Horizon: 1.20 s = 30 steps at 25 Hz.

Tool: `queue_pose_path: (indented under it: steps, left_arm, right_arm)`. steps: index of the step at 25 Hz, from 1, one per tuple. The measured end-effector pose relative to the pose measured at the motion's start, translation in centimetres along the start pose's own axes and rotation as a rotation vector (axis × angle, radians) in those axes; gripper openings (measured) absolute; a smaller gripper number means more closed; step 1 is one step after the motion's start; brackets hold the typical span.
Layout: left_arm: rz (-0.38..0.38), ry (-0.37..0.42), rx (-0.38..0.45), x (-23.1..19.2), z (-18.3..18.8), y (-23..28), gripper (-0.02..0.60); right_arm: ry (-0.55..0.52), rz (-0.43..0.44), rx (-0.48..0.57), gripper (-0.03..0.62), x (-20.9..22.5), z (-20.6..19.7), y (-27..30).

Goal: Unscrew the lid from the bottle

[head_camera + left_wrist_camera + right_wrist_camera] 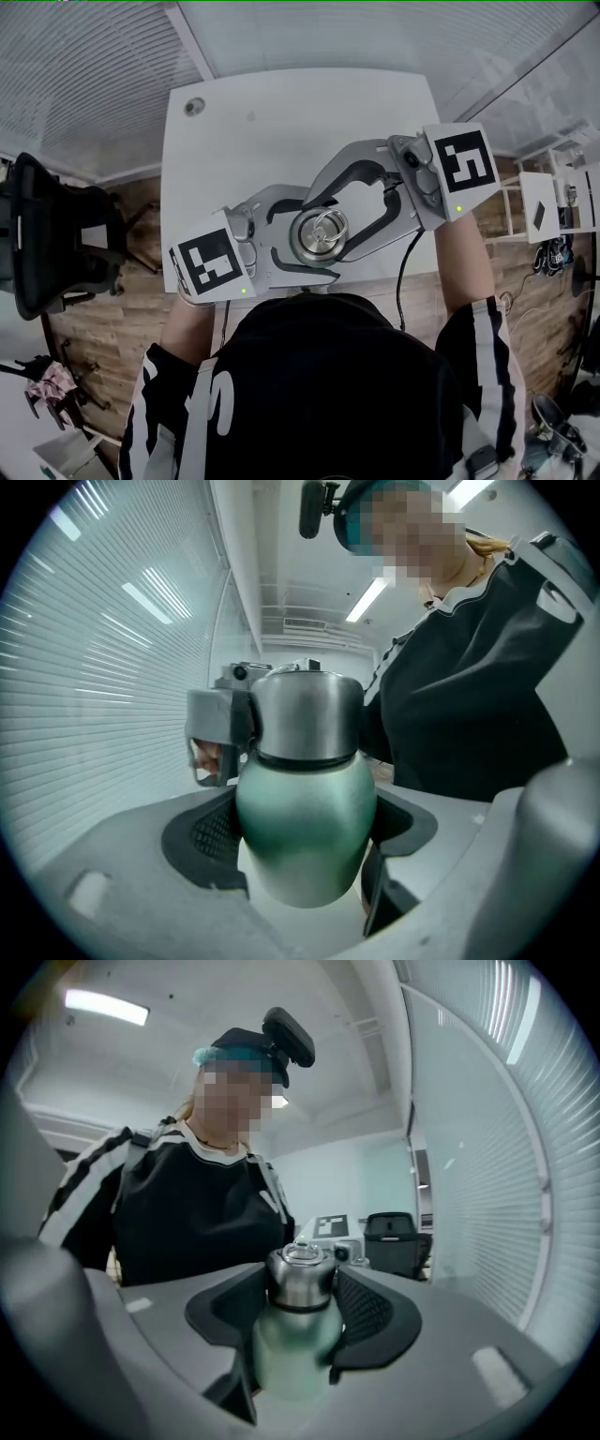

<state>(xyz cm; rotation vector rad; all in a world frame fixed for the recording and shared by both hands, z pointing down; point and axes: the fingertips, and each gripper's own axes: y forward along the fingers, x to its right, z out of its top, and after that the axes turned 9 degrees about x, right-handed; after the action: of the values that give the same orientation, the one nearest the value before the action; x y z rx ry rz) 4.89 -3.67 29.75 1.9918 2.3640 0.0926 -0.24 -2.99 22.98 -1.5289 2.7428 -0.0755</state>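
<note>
A green metal bottle (pixel 305 827) with a silver lid (pixel 319 232) stands upright near the front edge of the white table (pixel 281 122), straight in front of the person. My left gripper (pixel 314 236) comes in from the left and is shut on the bottle's green body, with a pad (pixel 202 832) against each side. My right gripper (pixel 326 228) comes in from the right at a higher level. Its pads (pixel 361 1302) press on both sides of the silver lid (pixel 300 1279). The lid sits on the bottle and has a ring on top.
A black office chair (pixel 47 234) stands on the wooden floor left of the table. A round cable hole (pixel 194 106) is at the table's far left corner. A white shelf unit (pixel 539 211) stands to the right. The person's torso is close behind the table's front edge.
</note>
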Motion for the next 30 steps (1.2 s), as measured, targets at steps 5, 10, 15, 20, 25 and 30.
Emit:
queue_pose_path:
  steps: [5,10,15,20,25,30]
  left_arm:
    - [0.15,-0.018,-0.024,-2.3,-1.5,-2.4,0.385]
    - [0.312,-0.047,-0.028,-5.7,-2.6,-3.1,0.385]
    - [0.386,-0.06,-0.001,-7.1,-2.9,-3.7,0.385]
    - [0.474,-0.032,-0.022,-8.9,-3.2,-4.0,0.385]
    - [0.517,-0.066,-0.036,-9.7,-3.8,-4.0,0.385]
    - [0.552,-0.071,-0.034,-10.0,-3.9,-4.7,0.385]
  right_arm:
    - [-0.07,-0.278,0.079,0.29,2.0,-0.2,-0.4]
    - [-0.183,-0.733,0.086,0.304,5.3,-0.5,-2.4]
    - [-0.245,-0.986,0.04,0.298,6.3,-1.1,-2.4]
    - [-0.212,-1.13,0.087,0.268,7.5,-1.2,-2.9]
    - [-0.18,-1.196,0.089,0.247,8.6,-1.7,-3.2]
    - [-0.182,-1.242,0.079,0.216,9.4,-1.9,-2.7]
